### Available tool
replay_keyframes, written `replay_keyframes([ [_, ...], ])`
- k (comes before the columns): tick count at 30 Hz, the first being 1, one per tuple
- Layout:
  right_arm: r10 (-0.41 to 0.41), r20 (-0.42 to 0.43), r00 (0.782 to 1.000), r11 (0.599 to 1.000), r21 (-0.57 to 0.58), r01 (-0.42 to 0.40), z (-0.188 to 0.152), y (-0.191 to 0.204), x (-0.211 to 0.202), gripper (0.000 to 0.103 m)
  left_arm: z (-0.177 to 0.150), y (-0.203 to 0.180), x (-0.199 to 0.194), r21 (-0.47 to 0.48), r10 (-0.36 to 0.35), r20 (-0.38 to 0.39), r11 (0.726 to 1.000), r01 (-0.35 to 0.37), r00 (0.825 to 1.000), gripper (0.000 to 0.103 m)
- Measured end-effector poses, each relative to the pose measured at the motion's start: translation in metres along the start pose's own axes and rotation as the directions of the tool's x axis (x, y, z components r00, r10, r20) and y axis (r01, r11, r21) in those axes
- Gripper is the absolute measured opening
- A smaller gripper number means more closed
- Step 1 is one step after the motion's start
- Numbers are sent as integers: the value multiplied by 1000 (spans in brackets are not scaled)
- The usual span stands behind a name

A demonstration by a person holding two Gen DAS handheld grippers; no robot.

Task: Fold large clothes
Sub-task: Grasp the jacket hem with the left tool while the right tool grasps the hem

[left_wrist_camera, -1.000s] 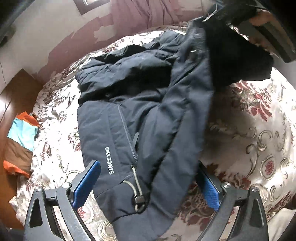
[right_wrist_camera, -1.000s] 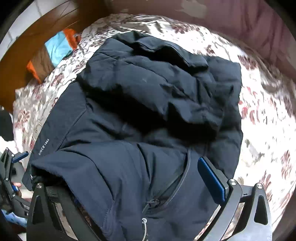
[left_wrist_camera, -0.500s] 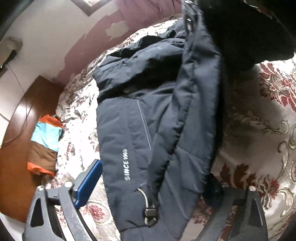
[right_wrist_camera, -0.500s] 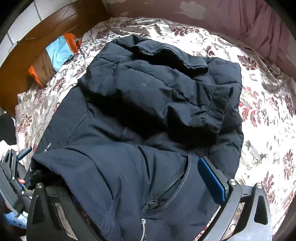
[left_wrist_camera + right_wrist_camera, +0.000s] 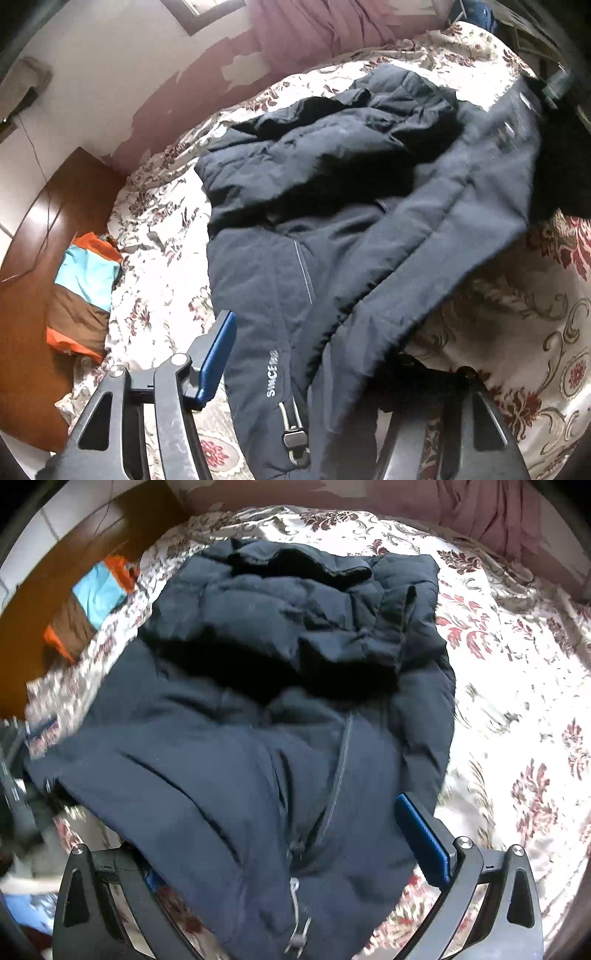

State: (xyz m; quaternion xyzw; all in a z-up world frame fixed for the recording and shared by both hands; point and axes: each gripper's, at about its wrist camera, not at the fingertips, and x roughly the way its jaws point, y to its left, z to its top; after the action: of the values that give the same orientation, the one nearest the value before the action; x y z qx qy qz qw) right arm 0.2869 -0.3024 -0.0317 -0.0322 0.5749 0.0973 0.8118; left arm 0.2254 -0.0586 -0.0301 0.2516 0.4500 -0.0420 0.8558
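A large dark navy padded jacket (image 5: 332, 221) lies on the flowered bed, its sleeves folded over the chest; it also fills the right wrist view (image 5: 277, 701). Its bottom hem is lifted off the bed. My left gripper (image 5: 306, 373) stands wide with one hem corner, marked "SINCE 1968", draped between its fingers; the right finger is hidden under cloth. My right gripper (image 5: 288, 849) also stands wide with the other hem corner and zip end hanging between its blue pads (image 5: 421, 838). No pad visibly presses the cloth.
The bedspread (image 5: 517, 314) is white with red and gold flowers. A folded orange, turquoise and brown garment (image 5: 83, 291) lies at the bed's edge by the wooden headboard (image 5: 48, 221). A pink curtain (image 5: 314, 26) hangs beyond the bed.
Both grippers have carried the lifted hem forward over the jacket's body. The left wrist view has swung right, and the far hem corner now stretches toward the upper right.
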Motion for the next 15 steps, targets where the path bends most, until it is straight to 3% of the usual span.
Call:
replay_keyframes([
  [6, -117, 17, 993, 986, -115, 119, -58, 27, -3, 101, 14, 10, -2, -12, -1, 23, 1000, 1, 1000, 57],
  [10, -236, 49, 971, 938, -249, 241, -92, 56, 6, 99, 19, 8, -2, 15, -8, 20, 1000, 7, 1000, 47],
  [12, -276, 21, 961, 921, -281, 271, -99, 63, 13, 78, 19, 6, -2, 24, -15, 15, 1000, 15, 1000, 40],
  [13, -267, -4, 964, 927, -276, 255, -100, 63, 16, 56, 19, 6, -2, 24, -22, 11, 999, 22, 1000, 38],
  [14, -260, -19, 965, 933, -264, 246, -100, 61, 17, 44, 17, 6, -2, 22, -32, 9, 999, 31, 999, 33],
  [15, -255, -26, 967, 939, -246, 241, -100, 58, 16, 42, 16, 6, -3, 22, -47, 6, 999, 46, 999, 26],
])
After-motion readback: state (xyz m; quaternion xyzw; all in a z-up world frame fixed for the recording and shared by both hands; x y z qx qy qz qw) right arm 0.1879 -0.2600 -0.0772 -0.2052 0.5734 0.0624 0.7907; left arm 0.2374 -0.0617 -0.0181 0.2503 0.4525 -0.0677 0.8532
